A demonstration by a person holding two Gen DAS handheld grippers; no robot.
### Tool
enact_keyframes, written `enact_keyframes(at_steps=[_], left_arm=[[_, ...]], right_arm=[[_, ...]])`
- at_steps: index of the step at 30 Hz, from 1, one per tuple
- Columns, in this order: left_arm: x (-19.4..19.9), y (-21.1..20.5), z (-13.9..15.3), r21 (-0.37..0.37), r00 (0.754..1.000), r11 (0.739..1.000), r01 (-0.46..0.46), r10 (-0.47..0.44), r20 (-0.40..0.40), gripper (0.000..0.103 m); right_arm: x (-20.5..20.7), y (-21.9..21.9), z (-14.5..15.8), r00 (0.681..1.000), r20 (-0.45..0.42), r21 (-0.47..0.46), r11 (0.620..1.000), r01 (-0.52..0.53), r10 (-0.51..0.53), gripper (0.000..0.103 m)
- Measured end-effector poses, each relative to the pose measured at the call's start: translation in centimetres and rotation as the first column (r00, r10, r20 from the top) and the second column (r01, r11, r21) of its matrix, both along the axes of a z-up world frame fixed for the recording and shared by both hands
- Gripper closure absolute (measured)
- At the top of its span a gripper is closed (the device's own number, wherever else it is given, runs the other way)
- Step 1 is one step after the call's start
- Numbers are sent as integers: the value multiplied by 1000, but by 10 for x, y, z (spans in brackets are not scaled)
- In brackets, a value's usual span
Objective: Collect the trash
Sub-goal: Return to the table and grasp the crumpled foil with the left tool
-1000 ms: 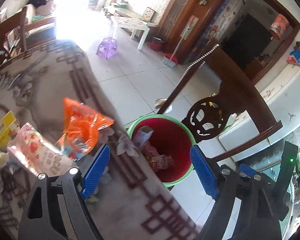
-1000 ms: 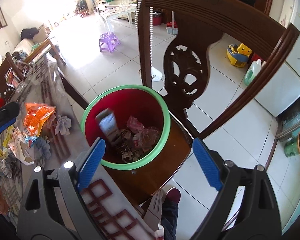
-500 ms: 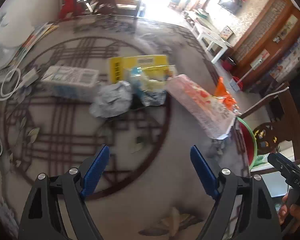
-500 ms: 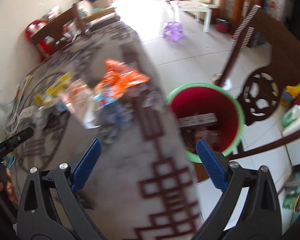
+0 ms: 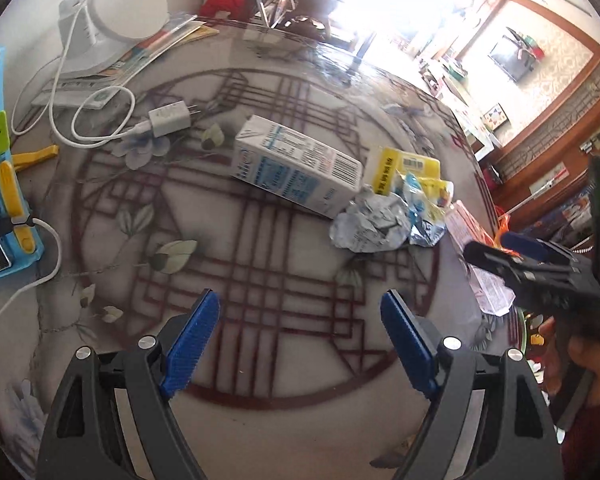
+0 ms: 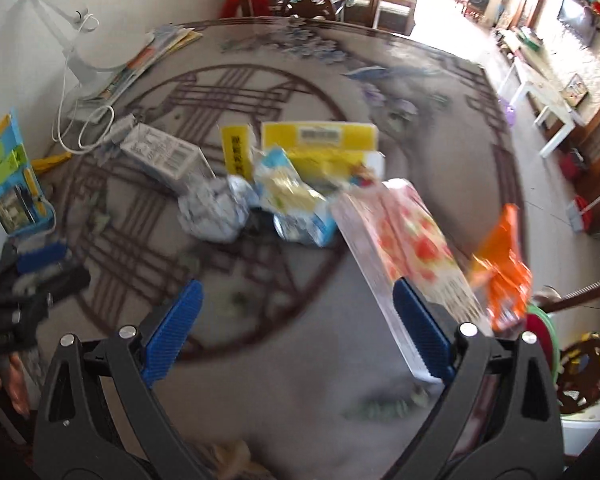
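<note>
Left claw [image 5: 300, 344]: jaws spread wide, nothing between the blue pads, held above the patterned desk [image 5: 260, 420]. Right claw [image 6: 296, 332]: jaws have just been opening and now stand wide; nothing gripped, though the right-hand pad overlaps the edge of a pink strawberry-print wrapper [image 6: 404, 248] in view; contact cannot be confirmed because of blur.

Trash lies in a cluster on the desk. In the left wrist view it sits at about 1 o'clock from the left claw:
- white and blue carton [image 5: 296, 164] lying on its side, at 12 o'clock
- crumpled silver foil [image 5: 368, 224] touching the carton's right end
- yellow packet [image 5: 404, 168] behind the foil
- blue and yellow wrapper [image 5: 428, 212] just beside the foil, at its 3 o'clock

In the right wrist view the same cluster spans 11 to 1 o'clock. An orange bag [image 6: 500, 264] is at 2 o'clock, near the desk's edge. The green-rimmed bin [image 6: 544, 332] shows at 3 o'clock, beyond that edge, mostly hidden.

Not trash: white charger with cable [image 5: 168, 120] at 11 o'clock in the left view; blue tray [image 5: 4, 184] at 9 o'clock.
</note>
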State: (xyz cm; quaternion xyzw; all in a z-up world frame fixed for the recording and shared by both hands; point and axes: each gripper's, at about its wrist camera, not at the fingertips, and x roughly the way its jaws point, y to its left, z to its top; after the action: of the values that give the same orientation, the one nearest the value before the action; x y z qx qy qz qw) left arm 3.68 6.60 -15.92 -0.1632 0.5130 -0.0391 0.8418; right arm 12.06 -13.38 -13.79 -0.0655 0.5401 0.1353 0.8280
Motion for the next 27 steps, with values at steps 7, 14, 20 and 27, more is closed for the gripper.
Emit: enact_keyframes(at_steps=[7, 14, 20, 27], left_arm=[[21, 8, -11, -71, 1000, 997, -25, 24, -19, 24], [55, -22, -10, -109, 999, 993, 44, -43, 14, 24], [72, -47, -15, -101, 992, 987, 128, -127, 21, 24], [88, -81, -32, 14, 963, 964, 265, -266, 46, 25]], right_arm=[[51, 34, -33, 987, -72, -135, 979, -155, 147, 42], [68, 38, -59, 973, -137, -117, 973, -200, 184, 66], [43, 5, -17, 996, -28, -32, 996, -83, 82, 67], [-9, -54, 19, 990, 26, 64, 988, 137, -139, 67]])
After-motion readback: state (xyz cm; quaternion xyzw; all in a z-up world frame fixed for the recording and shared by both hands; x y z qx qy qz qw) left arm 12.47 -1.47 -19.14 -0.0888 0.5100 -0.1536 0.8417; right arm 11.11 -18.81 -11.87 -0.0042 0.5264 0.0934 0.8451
